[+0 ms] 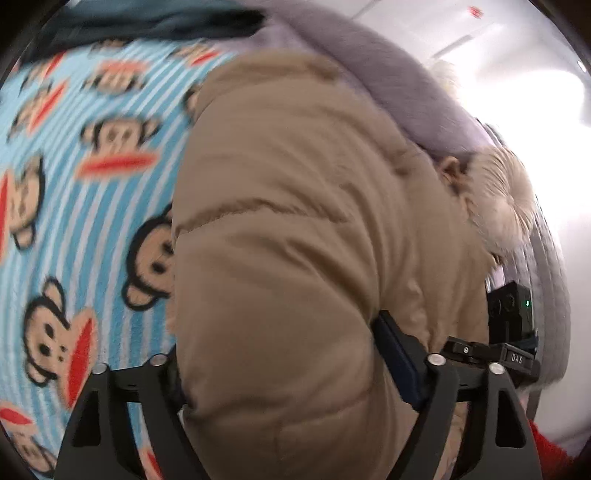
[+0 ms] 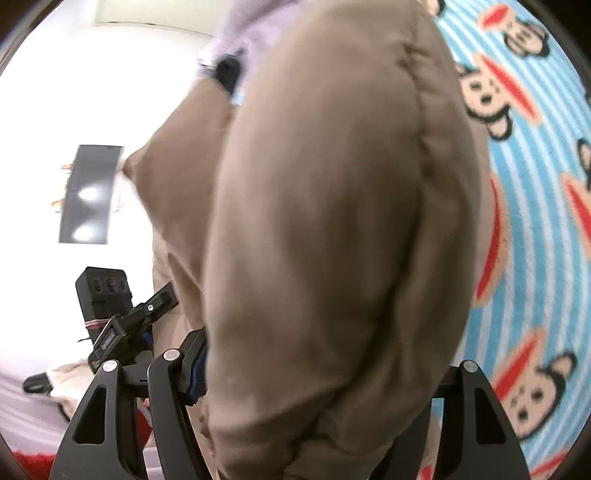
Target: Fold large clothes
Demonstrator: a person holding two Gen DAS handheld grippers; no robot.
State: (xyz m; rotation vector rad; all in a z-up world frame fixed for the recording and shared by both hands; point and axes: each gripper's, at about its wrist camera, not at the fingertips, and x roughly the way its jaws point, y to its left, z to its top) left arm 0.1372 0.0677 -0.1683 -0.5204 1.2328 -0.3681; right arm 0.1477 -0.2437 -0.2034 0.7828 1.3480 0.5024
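Note:
A tan padded coat with a cream fur hood trim fills both views, bunched and lifted over the monkey-print blanket. My left gripper is shut on a thick fold of the coat; its blue-padded fingers press the fabric from both sides. My right gripper is shut on another bulging fold of the coat, with one blue pad showing at the fabric's left. The other gripper's body shows at each view's edge.
A blue striped blanket with monkey faces covers the surface under the coat. A grey-lilac fleece lies behind the coat, a dark teal cloth at the far end. A dark rectangle hangs on the white wall.

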